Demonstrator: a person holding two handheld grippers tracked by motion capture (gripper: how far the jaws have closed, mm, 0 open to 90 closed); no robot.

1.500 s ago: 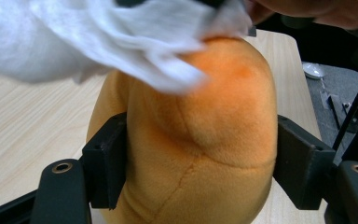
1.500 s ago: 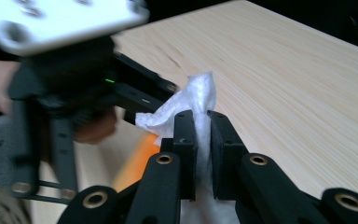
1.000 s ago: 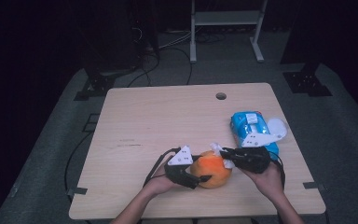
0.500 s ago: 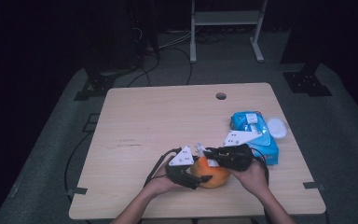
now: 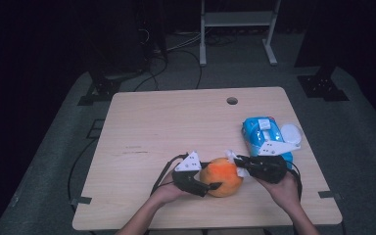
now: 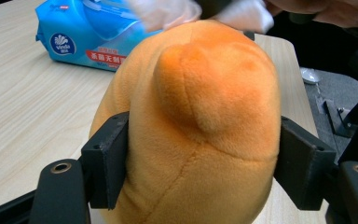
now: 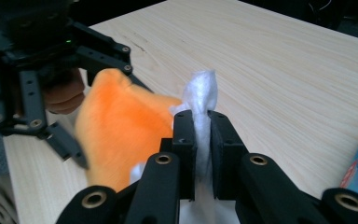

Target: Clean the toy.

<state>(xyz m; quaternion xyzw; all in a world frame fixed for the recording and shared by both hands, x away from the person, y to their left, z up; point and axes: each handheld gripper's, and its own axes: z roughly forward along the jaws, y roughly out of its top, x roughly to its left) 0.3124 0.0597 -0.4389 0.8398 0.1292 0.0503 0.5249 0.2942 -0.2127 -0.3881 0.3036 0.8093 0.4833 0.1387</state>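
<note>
An orange plush toy (image 5: pixel 221 177) rests on the wooden table (image 5: pixel 176 127) near its front edge. My left gripper (image 5: pixel 215 180) is shut on it, and in the left gripper view the two black pads (image 6: pixel 106 163) press into the sides of the plush (image 6: pixel 200 121). My right gripper (image 5: pixel 238 162) is shut on a crumpled white wipe (image 7: pixel 202 93). It holds the wipe (image 5: pixel 231 156) against the toy's upper right side. In the right gripper view the plush (image 7: pixel 121 126) lies just left of the jaws.
A blue pack of wet wipes (image 5: pixel 264 134) with a white round lid (image 5: pixel 291 132) lies on the table behind my right hand. A small round hole (image 5: pixel 232 101) sits near the table's far edge. Dark floor, cables and a metal stand lie beyond.
The right gripper swept left over the top of the plush with the wipe, then drew back to the right. The left gripper and the plush stayed put.
</note>
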